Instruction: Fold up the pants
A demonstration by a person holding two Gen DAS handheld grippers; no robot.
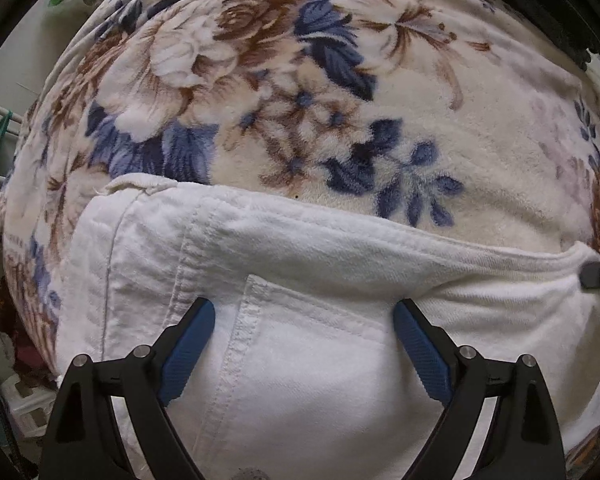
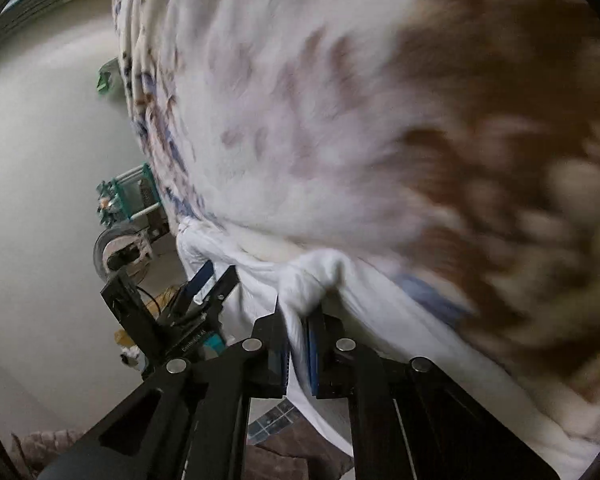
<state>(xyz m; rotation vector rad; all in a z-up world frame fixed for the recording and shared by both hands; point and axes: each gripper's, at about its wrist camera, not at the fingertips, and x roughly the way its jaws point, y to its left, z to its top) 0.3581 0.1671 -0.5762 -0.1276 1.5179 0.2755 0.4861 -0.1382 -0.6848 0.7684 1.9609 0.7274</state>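
White pants spread across lower half of left view, on floral blanket; pocket seam centre-bottom. L gripper pointing down over pocket, jaws wide, nothing pinched, cloth just below the pads; prob. there to pin or pick that end. R gripper lower centre of right view, clenched on bunched pants edge, cloth puckered above pads, likely the corner to lift for the fold. Right view blurred, so blanket detail unclear. Shelf clutter mid-left, irrelevant.
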